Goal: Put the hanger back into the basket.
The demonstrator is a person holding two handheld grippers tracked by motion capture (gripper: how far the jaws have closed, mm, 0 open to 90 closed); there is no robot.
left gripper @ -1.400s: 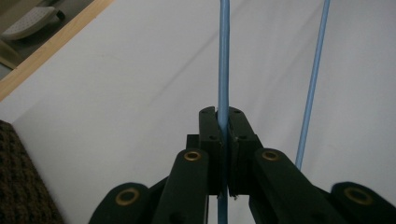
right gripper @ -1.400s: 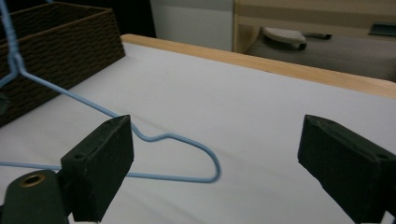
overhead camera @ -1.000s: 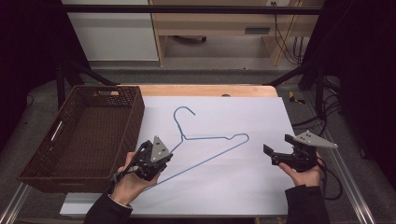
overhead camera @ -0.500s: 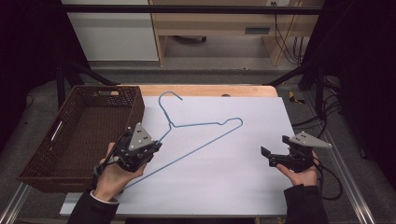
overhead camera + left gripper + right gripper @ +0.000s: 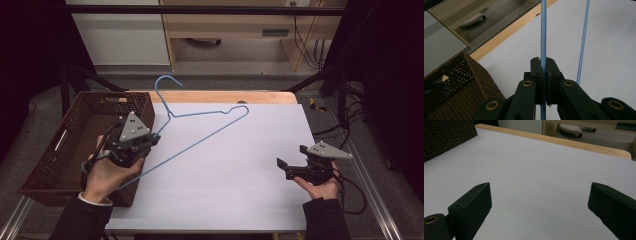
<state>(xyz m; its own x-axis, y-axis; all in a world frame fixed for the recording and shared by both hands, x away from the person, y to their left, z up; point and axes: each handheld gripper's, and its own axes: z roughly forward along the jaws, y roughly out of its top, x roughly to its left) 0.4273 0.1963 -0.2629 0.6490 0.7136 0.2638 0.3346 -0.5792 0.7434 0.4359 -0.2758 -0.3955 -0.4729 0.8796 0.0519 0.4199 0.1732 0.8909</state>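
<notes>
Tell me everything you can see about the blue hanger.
The blue hanger is one thin wire, apparently coated metal, bent into a triangle with a hook at the top. The hook points toward the table's far edge, beside the wicker basket. The left gripper is shut on one sloping side of it; its pads pinch the wire. The hanger looks lifted and tilted over the white table. Nothing else touches it.

- A dark brown woven basket [image 5: 65,145] sits at the left edge of the desk [image 5: 240,165], its interior showing nothing inside.
- The desk carries a pale white sheet, with a light wood strip along its far edge.
- Beyond the desk, a wooden shelf unit [image 5: 225,30] stands on grey floor, black cables [image 5: 300,45] hanging beside it.
</notes>
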